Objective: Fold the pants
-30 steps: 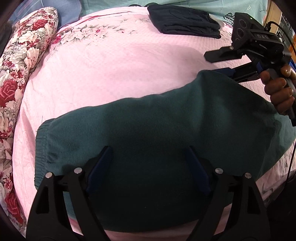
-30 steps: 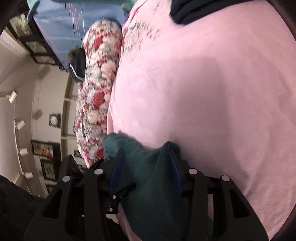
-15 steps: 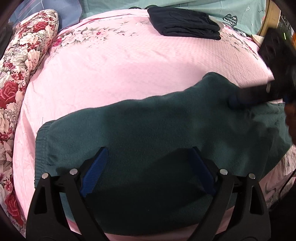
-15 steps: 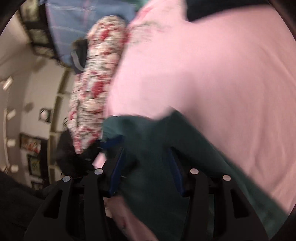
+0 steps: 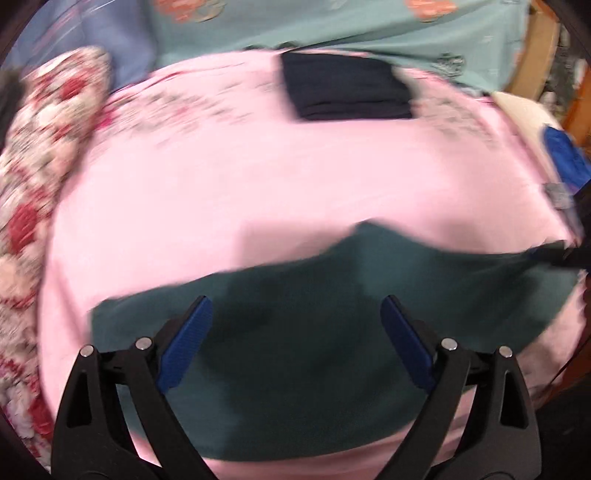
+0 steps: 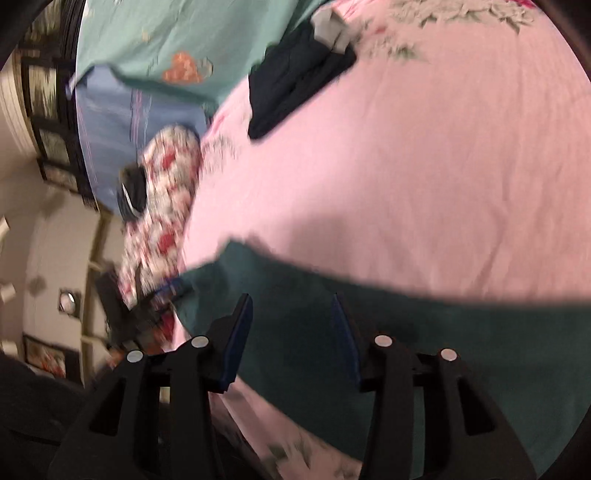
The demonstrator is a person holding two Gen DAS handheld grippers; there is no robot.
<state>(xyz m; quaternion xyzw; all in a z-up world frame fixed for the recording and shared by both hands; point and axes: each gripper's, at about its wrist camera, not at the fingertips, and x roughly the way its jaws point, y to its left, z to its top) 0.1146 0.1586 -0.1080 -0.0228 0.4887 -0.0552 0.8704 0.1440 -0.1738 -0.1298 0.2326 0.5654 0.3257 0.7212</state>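
Dark teal pants (image 5: 314, 332) lie folded across the near part of the pink bed sheet (image 5: 258, 177). My left gripper (image 5: 294, 301) hovers over their middle; its jaws are opening wide and the pads touch no cloth. At the right edge of the left wrist view, my right gripper (image 5: 557, 253) holds the pants' right end. In the right wrist view teal cloth (image 6: 461, 332) fills the gap of the right gripper (image 6: 292, 299), which is shut on it. The views are blurred by motion.
A folded dark navy garment (image 5: 347, 88) lies at the far side of the bed. A floral pillow (image 5: 40, 147) runs along the left edge. Teal bedding (image 5: 332, 26) sits behind, and a blue item (image 5: 565, 155) at the far right.
My left gripper has risen off the pants and its jaws have widened. My right gripper has swung sideways towards the bed's right edge with the pants' end, drawing the cloth out flatter.
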